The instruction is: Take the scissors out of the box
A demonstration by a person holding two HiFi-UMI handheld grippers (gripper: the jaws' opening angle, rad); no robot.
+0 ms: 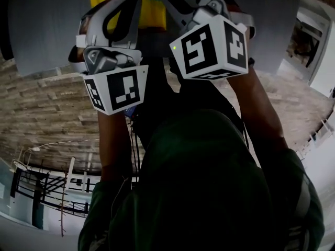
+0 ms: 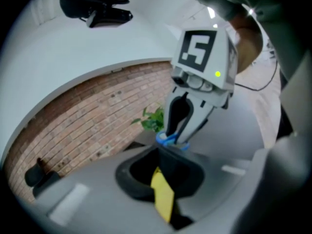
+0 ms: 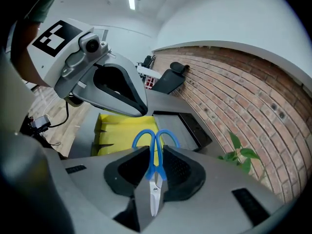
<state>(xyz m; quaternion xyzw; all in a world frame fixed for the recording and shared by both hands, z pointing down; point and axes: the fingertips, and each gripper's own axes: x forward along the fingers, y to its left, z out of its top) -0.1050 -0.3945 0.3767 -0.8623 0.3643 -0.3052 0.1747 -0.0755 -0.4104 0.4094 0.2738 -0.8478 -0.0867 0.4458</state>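
right gripper [image 3: 154,177] clamped on the scissors [image 3: 155,147]; i'd raise them level, blades at six o'clock, while my left gripper [image 2: 163,179] pinches the yellow box [image 3: 122,128].

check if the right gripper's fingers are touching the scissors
Touching. The right gripper view shows the scissors pinched just below their blue handles between both fingers of the right gripper, with no gap on either side.

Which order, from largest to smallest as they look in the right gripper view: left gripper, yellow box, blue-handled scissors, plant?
1. left gripper.
2. yellow box and blue-handled scissors: about alike; the scissors are close to the camera, the box partly hidden, so unranked.
3. plant, smallest.
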